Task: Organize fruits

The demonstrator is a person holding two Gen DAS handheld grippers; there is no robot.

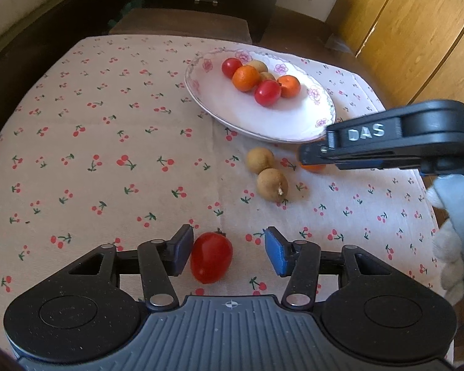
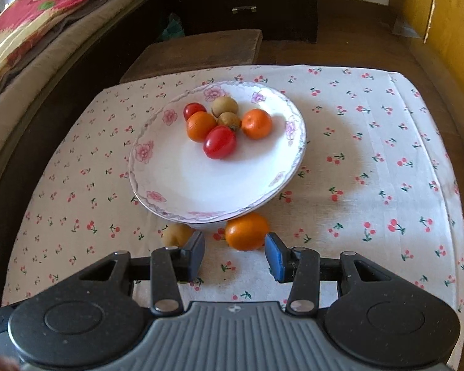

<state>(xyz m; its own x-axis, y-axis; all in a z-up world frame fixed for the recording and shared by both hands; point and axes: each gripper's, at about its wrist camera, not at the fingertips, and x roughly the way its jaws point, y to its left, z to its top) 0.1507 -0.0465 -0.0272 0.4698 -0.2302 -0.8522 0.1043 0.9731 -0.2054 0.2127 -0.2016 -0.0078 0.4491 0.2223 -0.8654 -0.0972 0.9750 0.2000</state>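
Observation:
A white floral plate (image 1: 232, 114) (image 2: 182, 179) holds several fruits: two red tomatoes, two oranges and two brown longans. My left gripper (image 1: 229, 252) is open around a red tomato (image 1: 211, 256) on the cloth; the tomato touches the left pad. My right gripper (image 2: 235, 253) is open, with an orange (image 2: 247, 230) just ahead between its fingertips, by the plate's near rim. That orange (image 1: 313, 166) shows mostly hidden under the right gripper (image 1: 312, 154) in the left wrist view. Two loose longans (image 1: 267, 173) lie on the cloth; one (image 2: 177, 235) shows in the right wrist view.
The table wears a cherry-print cloth (image 1: 108, 142) (image 2: 371, 160). A brown stool (image 2: 201, 49) stands beyond the far edge, a dark cabinet (image 2: 244, 3) behind it, a bed (image 2: 31, 31) at left, and wooden panels (image 1: 411, 31) at right.

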